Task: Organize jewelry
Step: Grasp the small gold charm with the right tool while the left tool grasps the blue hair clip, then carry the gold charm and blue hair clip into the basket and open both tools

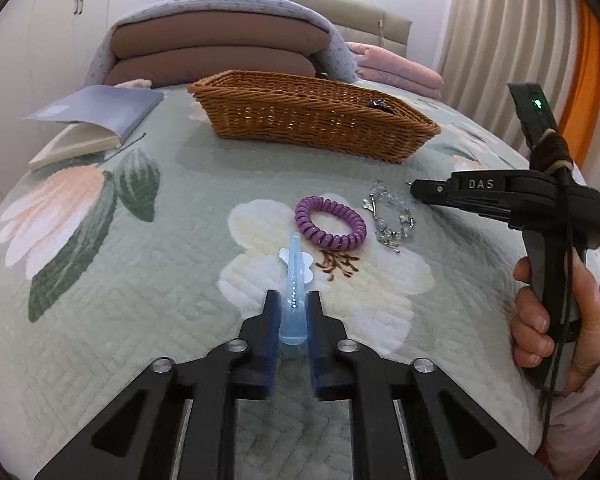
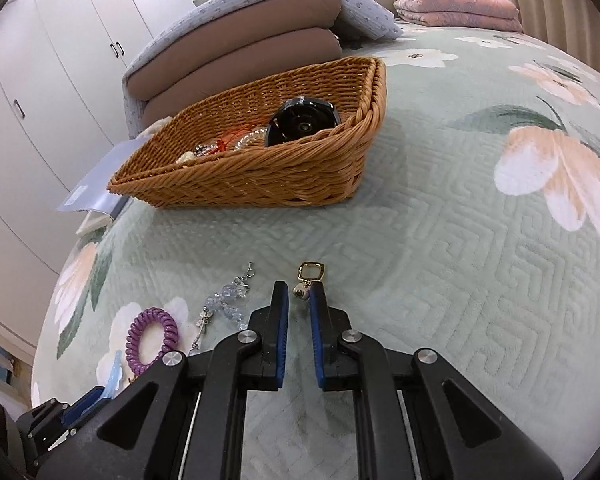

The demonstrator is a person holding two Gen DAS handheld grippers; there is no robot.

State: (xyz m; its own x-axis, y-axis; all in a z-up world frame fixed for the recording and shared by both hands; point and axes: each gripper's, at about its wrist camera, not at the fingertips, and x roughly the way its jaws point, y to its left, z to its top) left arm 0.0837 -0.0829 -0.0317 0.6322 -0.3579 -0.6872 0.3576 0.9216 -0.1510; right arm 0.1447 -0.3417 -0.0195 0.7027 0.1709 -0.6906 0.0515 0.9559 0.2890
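Left wrist view: left hand-held gripper at 6 o'clock, jaws nearly shut, blue pads pressing both sides of a pale blue hair clip. Clip lies lengthwise on the bed quilt, tip pointing to 12. Just past the tip, toward 1 o'clock, a purple spiral hair tie flat on the quilt; right beside it at 2 o'clock a clear-bead bracelet w/ small metal charms. Wicker basket sits further out at 12, well apart from these. Open book face-down at 10 o'clock. Right hand-held gripper comes in from 3 o'clock, tip low at the quilt by the bracelet's far end; a hand wraps its grip at 4 o'clock. Its jaws can't be read here.

Right wrist view: right hand-held gripper at 6 o'clock, jaws drawn close, pinching a small charm w/ a gold squarish ring sticking out past the tips toward 12. Bead bracelet at 9 o'clock of the tips, hair tie further to 8. Basket at 11 o'clock, holding a round black item plus some beads and red bits I can't make out. Left hand-held gripper at 8 o'clock corner, the blue clip in its pads.
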